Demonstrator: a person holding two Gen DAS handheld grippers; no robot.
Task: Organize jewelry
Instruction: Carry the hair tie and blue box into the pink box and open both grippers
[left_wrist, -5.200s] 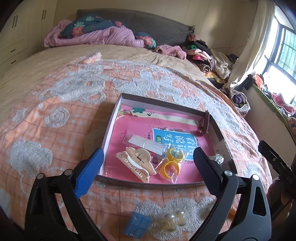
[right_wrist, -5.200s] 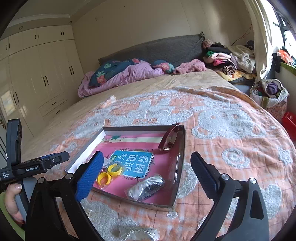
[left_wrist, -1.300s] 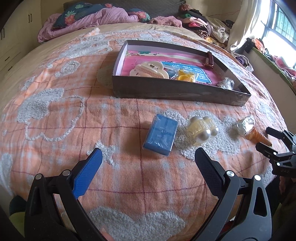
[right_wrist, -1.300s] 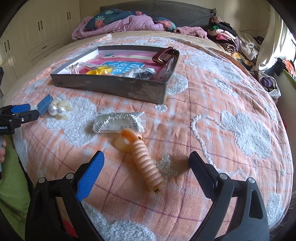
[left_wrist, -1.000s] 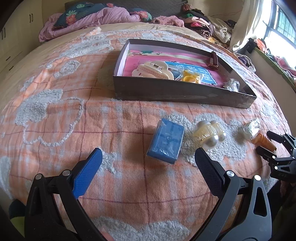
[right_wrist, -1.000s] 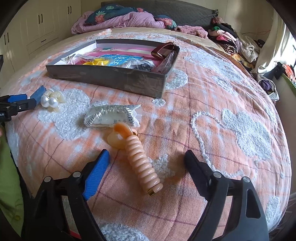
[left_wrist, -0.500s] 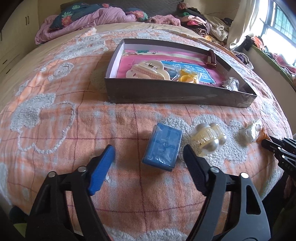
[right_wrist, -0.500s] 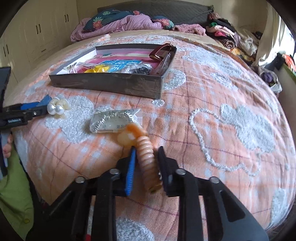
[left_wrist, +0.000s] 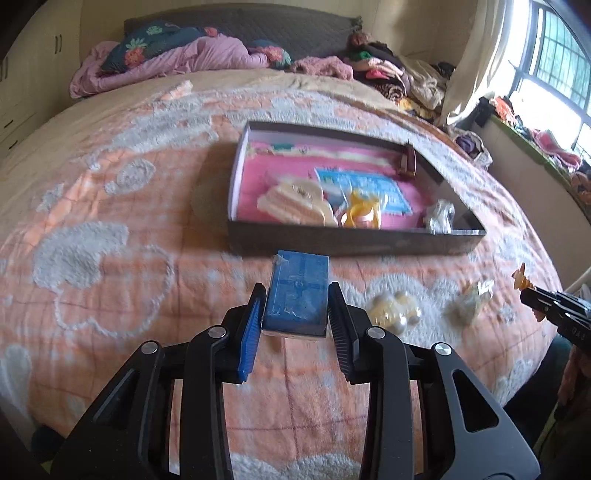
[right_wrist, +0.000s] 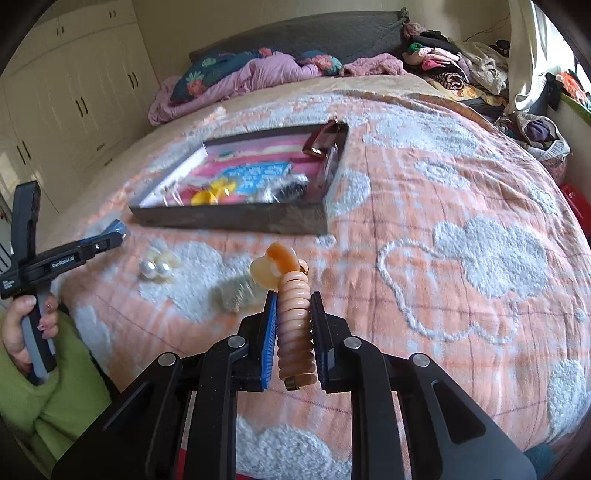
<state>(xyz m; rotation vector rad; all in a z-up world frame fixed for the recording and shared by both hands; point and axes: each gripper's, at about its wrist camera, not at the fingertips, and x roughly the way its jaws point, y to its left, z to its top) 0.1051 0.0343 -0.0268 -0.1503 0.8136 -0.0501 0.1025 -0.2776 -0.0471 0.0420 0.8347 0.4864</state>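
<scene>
My left gripper (left_wrist: 295, 306) just closed, clamping blue rectangular box (left_wrist: 297, 291) near dark cardboard tray (left_wrist: 351, 242); my right gripper (right_wrist: 293, 317) clamps peach spiral clip (right_wrist: 293, 317).

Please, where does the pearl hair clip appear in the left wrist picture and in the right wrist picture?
Left wrist view: the pearl hair clip lies on the bedspread, lower right of centre, right of the blue box.
Right wrist view: the pearl hair clip lies at left of centre.
Shared landmark: the tray, beyond the clip in both.
</scene>
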